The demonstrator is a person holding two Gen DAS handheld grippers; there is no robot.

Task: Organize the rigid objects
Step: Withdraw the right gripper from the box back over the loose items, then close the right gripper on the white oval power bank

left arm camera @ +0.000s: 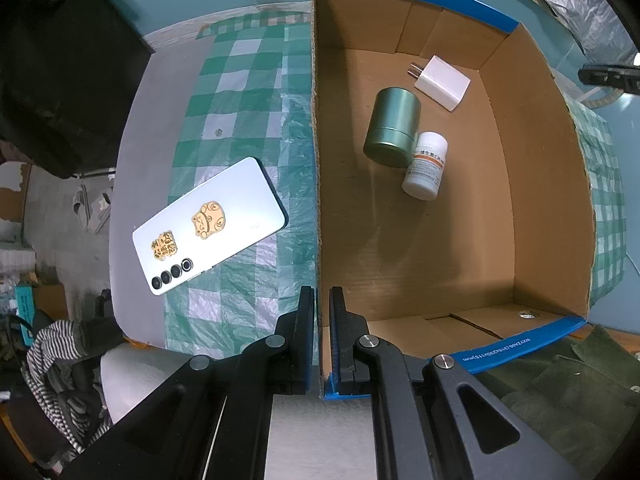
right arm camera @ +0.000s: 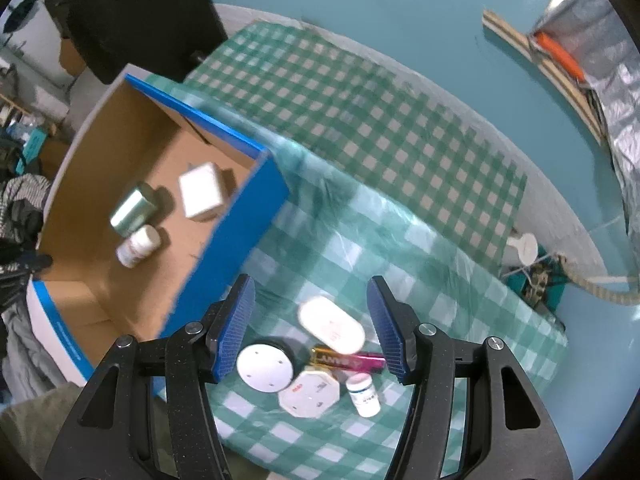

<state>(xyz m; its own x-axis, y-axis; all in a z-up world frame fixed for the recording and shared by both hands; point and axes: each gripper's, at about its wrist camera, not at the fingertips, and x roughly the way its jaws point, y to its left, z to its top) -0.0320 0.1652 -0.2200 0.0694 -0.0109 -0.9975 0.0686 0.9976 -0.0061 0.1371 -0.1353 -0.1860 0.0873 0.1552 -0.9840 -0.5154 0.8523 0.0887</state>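
My left gripper (left arm camera: pixel 322 300) pinches the stiff cardboard box (left arm camera: pixel 520 184) wall; my right gripper (right arm camera: pixel 312 320) hangs open over the light, slick oval case (right arm camera: pixel 332 325); I'd grip its narrow sides.

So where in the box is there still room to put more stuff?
Most of the cardboard box floor is bare: the whole near half, toward the left gripper clamped on its wall. It is crowded only at the far end, where the green tin, white pill bottle and white charger cluster.

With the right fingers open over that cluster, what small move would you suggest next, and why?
Probably lower the right gripper onto the white oval case and close. It lies between the open fingers, while the left gripper is clamped on the cardboard box wall.
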